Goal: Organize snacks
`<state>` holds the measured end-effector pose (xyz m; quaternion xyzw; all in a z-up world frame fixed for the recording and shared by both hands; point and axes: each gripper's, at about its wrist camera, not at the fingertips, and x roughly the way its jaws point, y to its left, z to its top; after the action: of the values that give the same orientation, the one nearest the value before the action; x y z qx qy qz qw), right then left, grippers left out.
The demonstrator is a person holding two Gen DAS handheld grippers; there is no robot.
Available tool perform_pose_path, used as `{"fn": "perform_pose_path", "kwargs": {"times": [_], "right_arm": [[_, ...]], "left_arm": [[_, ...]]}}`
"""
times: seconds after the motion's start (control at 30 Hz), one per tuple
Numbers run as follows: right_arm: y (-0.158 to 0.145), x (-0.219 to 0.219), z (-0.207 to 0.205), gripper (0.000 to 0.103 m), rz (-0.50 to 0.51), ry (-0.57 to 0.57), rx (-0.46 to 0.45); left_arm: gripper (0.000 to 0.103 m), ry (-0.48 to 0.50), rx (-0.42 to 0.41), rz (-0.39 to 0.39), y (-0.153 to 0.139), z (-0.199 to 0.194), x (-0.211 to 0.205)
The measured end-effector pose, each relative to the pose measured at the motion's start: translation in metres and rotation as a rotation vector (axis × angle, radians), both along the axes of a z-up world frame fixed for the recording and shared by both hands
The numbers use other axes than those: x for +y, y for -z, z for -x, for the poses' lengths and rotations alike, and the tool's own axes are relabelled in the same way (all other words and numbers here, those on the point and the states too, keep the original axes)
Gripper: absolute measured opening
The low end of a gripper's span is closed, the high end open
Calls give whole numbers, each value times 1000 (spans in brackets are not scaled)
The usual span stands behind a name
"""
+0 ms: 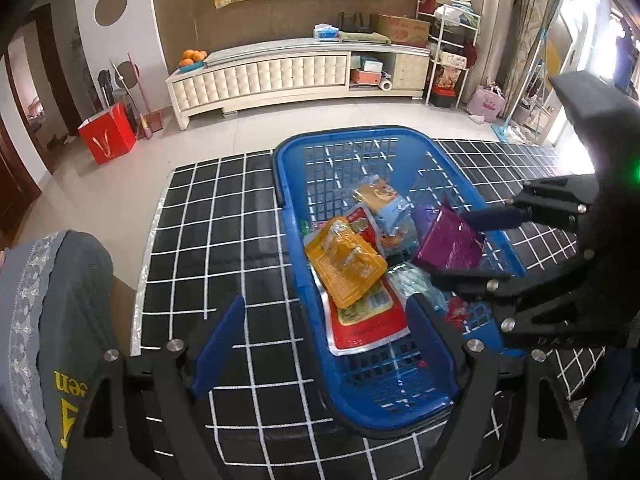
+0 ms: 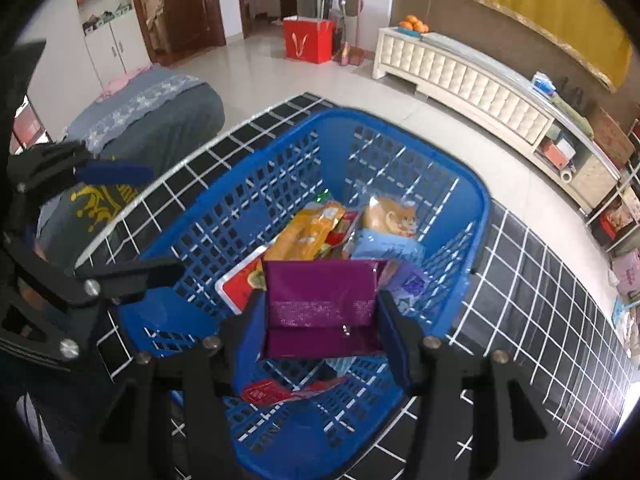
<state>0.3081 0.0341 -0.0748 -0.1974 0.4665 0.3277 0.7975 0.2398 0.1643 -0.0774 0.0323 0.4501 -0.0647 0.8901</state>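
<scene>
**A:** Where are the snacks?

**B:** Most lie loose in a blue basket (image 1: 296, 160) standing on a black table (image 1: 224, 216) with a white grid pattern. An orange packet (image 1: 344, 268) rests on top of a red-and-white packet (image 1: 368, 328); a pale blue packet (image 2: 384, 244) sits toward the far end.

**A:** And the hands?

**B:** The right gripper (image 2: 320, 320) hangs over the basket with its blue pads clamped on both side edges of a purple packet (image 2: 320, 292), held above the others. The left gripper (image 1: 326, 344) is spread wide and empty, one finger over the table, the other over the basket's near end.

**A:** Is the purple packet touching anything below?

**B:** It seems clear, though the angle makes that uncertain.
</scene>
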Motion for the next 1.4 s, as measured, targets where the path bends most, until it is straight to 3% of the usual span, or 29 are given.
{"fn": "perform_pose_path", "kwargs": {"times": [0.13,0.23,0.37,0.53,0.7,0.97,1.1,1.23,1.3,1.4], "right_arm": [[5,6,6,59,40,-25,-6],[8,8,7,72,53,-36,20],[8,5,7,78,62,-16,29],[-3,-7,12,87,9,6,38],[-18,-31,23,88,-59,77,18],[-57,-89,62,88,-171,251,-113],[-71,-124,90,90,-225,367,-184],[-81,-150,123,93,-260,437,-249],[-83,-158,134,95,-270,459,-272],[-88,-171,156,99,-268,495,-317]], "left_arm": [[81,-10,-2,-6,2,-1,1],[81,-22,1,2,4,0,3],[81,-15,-4,6,2,4,0],[81,-12,-24,3,-4,14,-8],[81,-16,-76,37,-17,30,-18],[81,-33,-211,102,-42,68,-48],[83,-57,-288,192,-52,95,-59],[91,-91,-340,168,-53,123,-82],[103,-79,-355,170,-54,137,-93],[103,-61,-397,131,-59,162,-115]]}}
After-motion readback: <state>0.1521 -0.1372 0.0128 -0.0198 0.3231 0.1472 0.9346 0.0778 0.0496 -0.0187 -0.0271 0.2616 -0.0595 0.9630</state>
